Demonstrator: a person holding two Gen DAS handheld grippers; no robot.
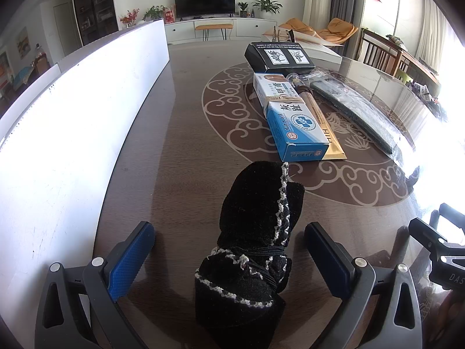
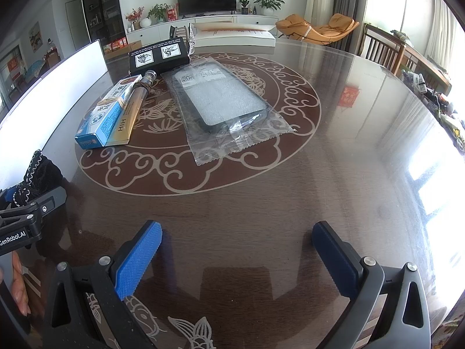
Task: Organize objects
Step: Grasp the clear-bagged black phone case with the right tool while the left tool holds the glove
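A black knitted bundle with white trim (image 1: 255, 232), tied with black cord, lies on the dark patterned table between the fingers of my left gripper (image 1: 229, 258), which is open and not touching it. The bundle also shows at the left edge of the right wrist view (image 2: 37, 171). A blue-and-white box (image 1: 290, 113) bound with a rubber band to a gold tube (image 1: 322, 122) lies ahead, with a black box (image 1: 279, 56) behind it and a dark pad in a clear plastic bag (image 2: 223, 101) to the right. My right gripper (image 2: 237, 253) is open and empty above bare table.
A tall white board (image 1: 72, 110) stands along the table's left side. A long white box (image 2: 232, 35) lies at the table's far edge. Wooden chairs (image 2: 386, 49) stand at the right. The right gripper's body (image 1: 441, 250) shows at the left view's right edge.
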